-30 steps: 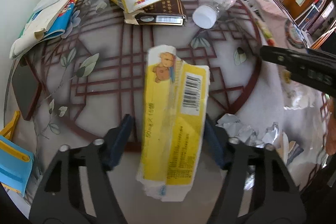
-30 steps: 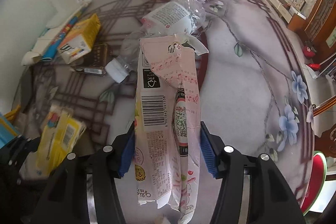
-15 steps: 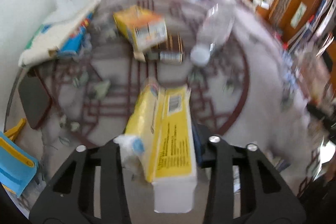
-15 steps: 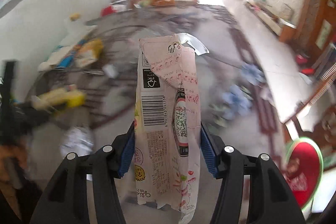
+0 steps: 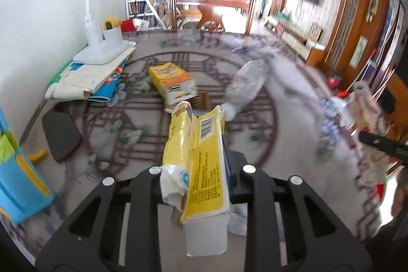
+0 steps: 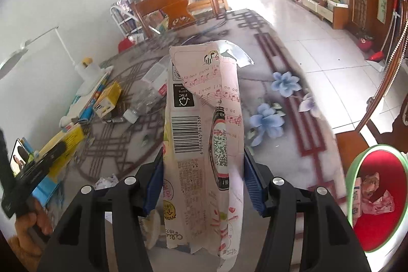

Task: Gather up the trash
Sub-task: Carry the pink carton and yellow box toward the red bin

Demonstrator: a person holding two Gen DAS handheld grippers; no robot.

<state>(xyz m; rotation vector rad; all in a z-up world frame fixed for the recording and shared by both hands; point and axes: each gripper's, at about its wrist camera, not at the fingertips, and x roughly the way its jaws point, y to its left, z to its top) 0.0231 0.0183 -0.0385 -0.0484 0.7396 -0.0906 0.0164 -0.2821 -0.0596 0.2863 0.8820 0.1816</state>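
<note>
My left gripper (image 5: 199, 170) is shut on a flattened yellow carton (image 5: 201, 157) and holds it above the table. My right gripper (image 6: 204, 170) is shut on a torn pink paper wrapper (image 6: 204, 134), held up over the table's right side. A red bin with a green rim (image 6: 377, 198) sits low at the right and holds several pink wrappers. On the table lie a yellow box (image 5: 173, 84), a clear plastic bottle (image 5: 244, 87) and crumpled paper (image 6: 105, 181). The left gripper with the yellow carton also shows in the right wrist view (image 6: 53, 154).
A white lamp base (image 5: 102, 47) stands on papers at the table's left edge. A dark phone (image 5: 61, 135) and a blue toy (image 5: 17, 177) lie at the left. A wooden chair (image 5: 211, 7) stands behind the table. Tiled floor (image 6: 318, 24) lies to the right.
Both grippers have lifted and tilted up from the table with their loads. The left closed on the yellow carton. The right swung toward the red bin, which has come into view.
</note>
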